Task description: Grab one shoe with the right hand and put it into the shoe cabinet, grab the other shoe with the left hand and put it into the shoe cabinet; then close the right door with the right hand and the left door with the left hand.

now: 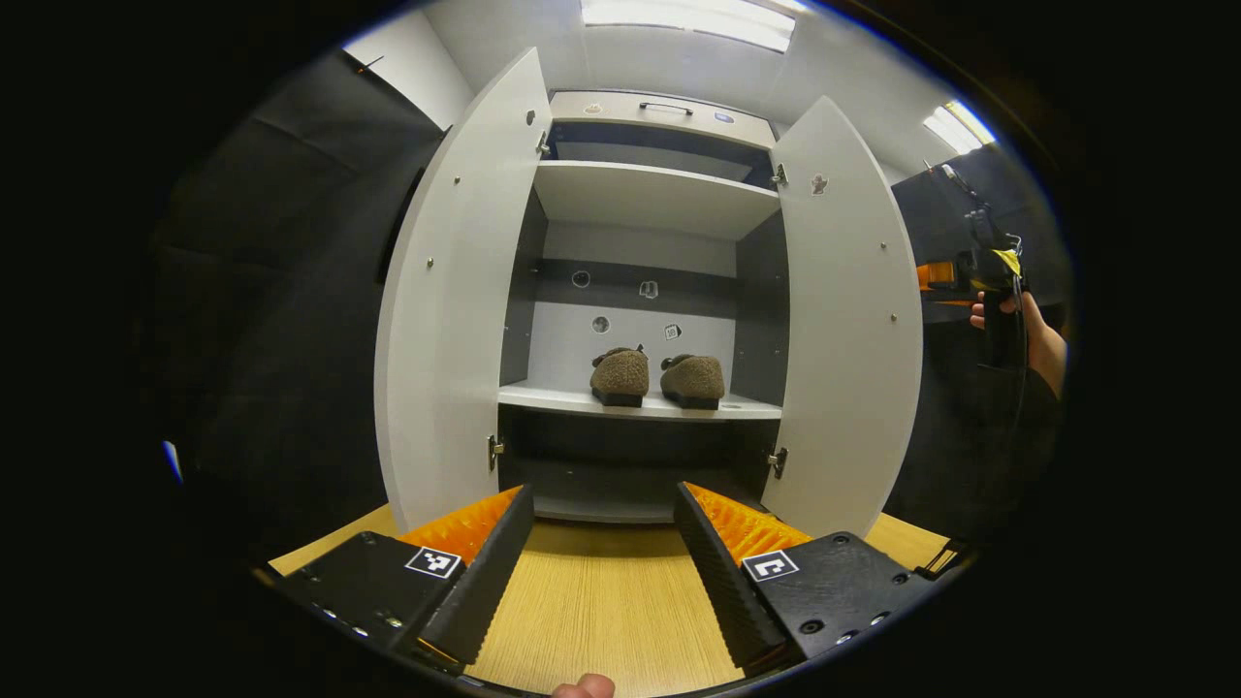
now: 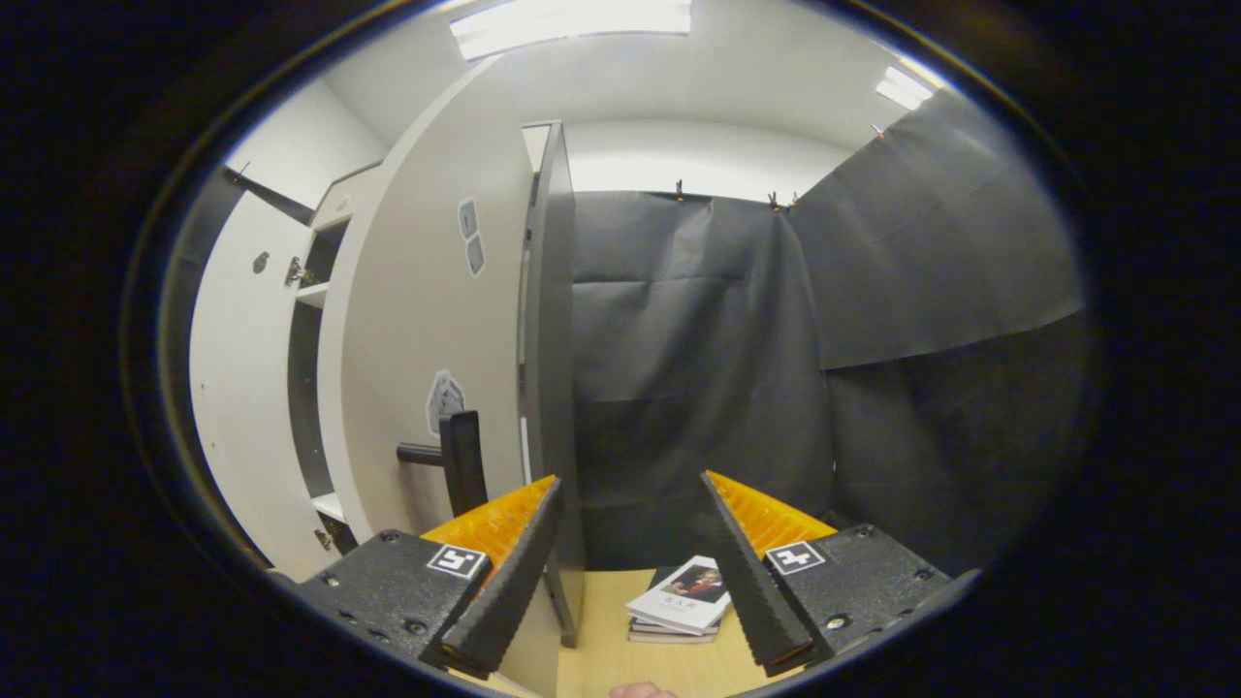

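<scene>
In the left gripper view, I am holding the left claw (image 1: 603, 543) spread wide and empty over the wooden table (image 1: 601, 611), facing the shoe cabinet (image 1: 640, 291). Both shoes are sitting side by side on the middle shelf (image 1: 543, 397), the left shoe (image 1: 620, 376) and the right shoe (image 1: 693, 380) just beside each other near the centre, toes pointing inward. The left door (image 1: 456, 291) is standing open at nine o'clock and the right door (image 1: 843, 320) at three o'clock. Farther out at three o'clock I am seeing a hand (image 1: 1028, 330) gripping the other device.

In the right gripper view, the right claw (image 2: 628, 557) is also spread and holding nothing, sitting close to the outer face of the right door (image 2: 427, 320), whose dark handle (image 2: 456, 460) is at about eight o'clock. The door's edge is passing right between my fingers (too near for comfort). I judge the risk to be catching that edge and jamming the door, or swinging it shut hard enough to bounce back open. A stack of books (image 2: 679, 606) is lying on the table (image 2: 601, 640) at six o'clock, behind the door's swing. Black cloth is lining the booth under bright ceiling lights.
</scene>
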### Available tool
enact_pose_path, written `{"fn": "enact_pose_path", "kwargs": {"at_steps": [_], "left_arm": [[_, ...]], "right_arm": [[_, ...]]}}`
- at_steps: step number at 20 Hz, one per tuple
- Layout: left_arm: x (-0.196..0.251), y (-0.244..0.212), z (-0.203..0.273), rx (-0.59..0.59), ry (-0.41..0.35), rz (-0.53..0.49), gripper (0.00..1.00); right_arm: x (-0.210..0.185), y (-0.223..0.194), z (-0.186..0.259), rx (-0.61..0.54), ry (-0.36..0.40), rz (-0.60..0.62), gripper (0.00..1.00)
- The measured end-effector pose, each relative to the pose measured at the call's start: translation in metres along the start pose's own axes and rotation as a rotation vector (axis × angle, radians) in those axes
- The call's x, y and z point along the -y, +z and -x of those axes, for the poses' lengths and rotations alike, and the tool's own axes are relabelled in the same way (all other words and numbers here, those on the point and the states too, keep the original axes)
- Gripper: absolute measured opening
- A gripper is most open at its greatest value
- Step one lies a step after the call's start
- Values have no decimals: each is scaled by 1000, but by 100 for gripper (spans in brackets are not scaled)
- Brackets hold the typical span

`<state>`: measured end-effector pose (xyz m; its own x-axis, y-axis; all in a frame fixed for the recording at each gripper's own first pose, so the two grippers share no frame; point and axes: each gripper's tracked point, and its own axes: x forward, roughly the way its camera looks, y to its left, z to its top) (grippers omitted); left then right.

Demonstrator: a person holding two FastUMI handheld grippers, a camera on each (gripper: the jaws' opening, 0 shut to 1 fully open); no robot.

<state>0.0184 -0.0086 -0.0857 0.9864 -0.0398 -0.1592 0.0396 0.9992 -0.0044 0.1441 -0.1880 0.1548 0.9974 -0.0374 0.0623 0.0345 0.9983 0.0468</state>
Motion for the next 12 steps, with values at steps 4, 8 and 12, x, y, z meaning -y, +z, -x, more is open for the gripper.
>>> {"fn": "enact_pose_path", "kwargs": {"at_steps": [4,8,12], "left_arm": [[4,3,-2,11,-13,-2,90],[3,2,0,7,-13,-6,90],[-11,1,6,1,19,-11,90]], "right_arm": [[-29,0,6,6,59,36,89],[-79,-2,6,14,141,75,89],[-124,-6,-4,25,204,65,89]]}}
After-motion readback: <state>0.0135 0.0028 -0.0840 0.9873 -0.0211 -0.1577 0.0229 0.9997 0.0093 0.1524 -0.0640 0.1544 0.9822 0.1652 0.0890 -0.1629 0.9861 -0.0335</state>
